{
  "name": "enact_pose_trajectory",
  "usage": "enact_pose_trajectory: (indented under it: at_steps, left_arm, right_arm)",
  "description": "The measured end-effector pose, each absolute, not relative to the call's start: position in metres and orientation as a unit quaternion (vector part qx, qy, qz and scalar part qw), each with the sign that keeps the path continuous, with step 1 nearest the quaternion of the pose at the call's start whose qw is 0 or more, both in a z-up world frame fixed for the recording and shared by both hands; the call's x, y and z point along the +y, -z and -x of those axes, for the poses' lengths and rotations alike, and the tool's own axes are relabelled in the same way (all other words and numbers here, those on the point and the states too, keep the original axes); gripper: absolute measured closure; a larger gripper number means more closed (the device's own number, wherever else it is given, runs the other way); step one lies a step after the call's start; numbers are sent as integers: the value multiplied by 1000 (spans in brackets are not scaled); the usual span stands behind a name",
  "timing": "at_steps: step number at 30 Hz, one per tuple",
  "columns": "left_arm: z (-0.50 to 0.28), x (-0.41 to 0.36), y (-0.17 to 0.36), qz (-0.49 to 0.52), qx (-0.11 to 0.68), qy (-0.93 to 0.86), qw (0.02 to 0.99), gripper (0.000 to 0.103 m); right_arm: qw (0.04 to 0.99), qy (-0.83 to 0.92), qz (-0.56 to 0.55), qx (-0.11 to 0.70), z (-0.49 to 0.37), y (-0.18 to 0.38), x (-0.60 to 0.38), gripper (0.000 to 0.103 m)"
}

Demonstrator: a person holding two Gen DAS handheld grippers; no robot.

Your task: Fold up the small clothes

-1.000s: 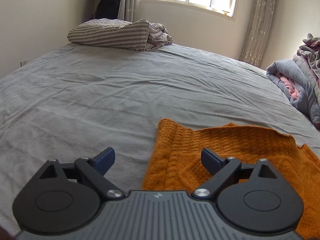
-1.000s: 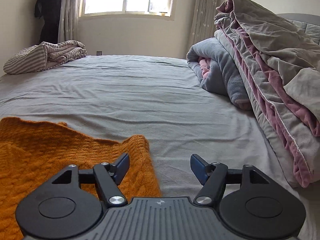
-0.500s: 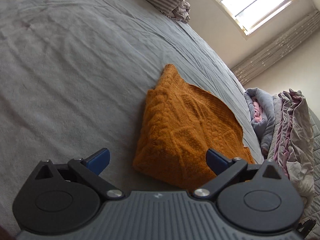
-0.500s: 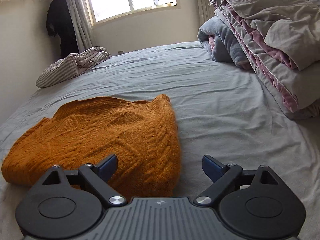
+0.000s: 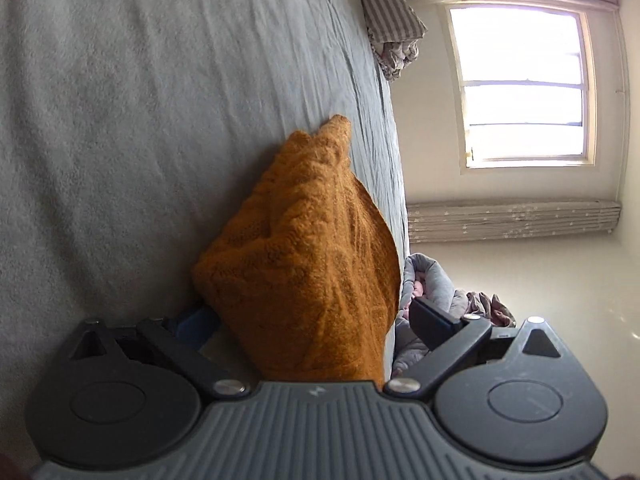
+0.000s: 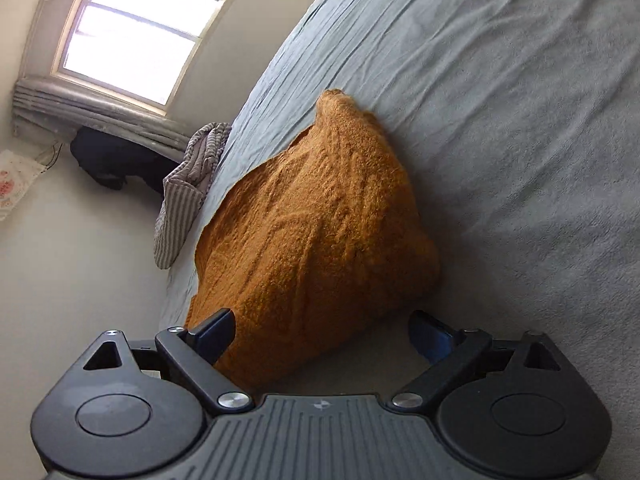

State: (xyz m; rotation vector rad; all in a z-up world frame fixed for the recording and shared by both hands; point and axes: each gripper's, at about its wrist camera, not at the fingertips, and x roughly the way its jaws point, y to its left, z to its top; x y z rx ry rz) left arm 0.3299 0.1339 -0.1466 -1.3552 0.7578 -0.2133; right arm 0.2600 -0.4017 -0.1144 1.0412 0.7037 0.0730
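1. Left wrist view: the left claw (image 5: 314, 322) stands with its jaws wide apart, not pressing on anything. The near edge of the orange knit sweater (image 5: 308, 256) sits between them at lower centre of the frame. The sweater lies on the grey bed (image 5: 140, 120), which fills the left. A striped blanket (image 5: 386, 4) sits at the top.

2. Right wrist view: the right claw (image 6: 322, 334) is opening, jaws wide. The sweater's (image 6: 316, 236) near edge reaches between them, ungripped, at centre frame on the bed (image 6: 520, 120).
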Motion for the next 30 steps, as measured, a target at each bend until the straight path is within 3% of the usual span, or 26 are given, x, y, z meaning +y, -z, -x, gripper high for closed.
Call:
enact_pose_trajectory:
  at_steps: [4,6,7,8,9,11,13,15,18,25,30]
  left_arm:
    - [-337,124,145,607,328,63,721,5]
    - [-337,120,145,606,315,33,730,13]
    - [-337,117,145,607,310,18,732,25]
    - [-338,114,148,607,308,-2,732,45]
    - [-340,111,152,607,308,-18,733,53]
    - [-339,108,155,608,286,-31,740,60]
    - [-336,103,150,594,271,-34,756,64]
    - [-333,100,144,574,255,-31,777,66]
    - [-335,97,135,558,242,-29,794,67]
    - [-334,94,127,544,222,-28,808,68]
    - [-335,87,113,516,204,-23,832,68]
  right_arm:
    - [809,8,-508,296,-272,115,-399,12]
    - [810,48,-510,286,-274,118,-397,30]
    - [804,61,-523,275,-273,120,-397,33]
    - [801,69,-531,267,-273,121,-397,42]
    - [801,81,-532,263,-272,122,-397,50]
    - [806,88,-521,267,-271,120,-395,53]
    - [825,95,-485,274,-272,111,-389,51]
    - [857,126,-423,266,-268,95,-388,34]
    - [901,165,-327,234,-261,69,-381,28]
    - [949,67,-225,209,-256,35,-342,28]
    - [961,-20,-163,224,-272,36,-282,49]
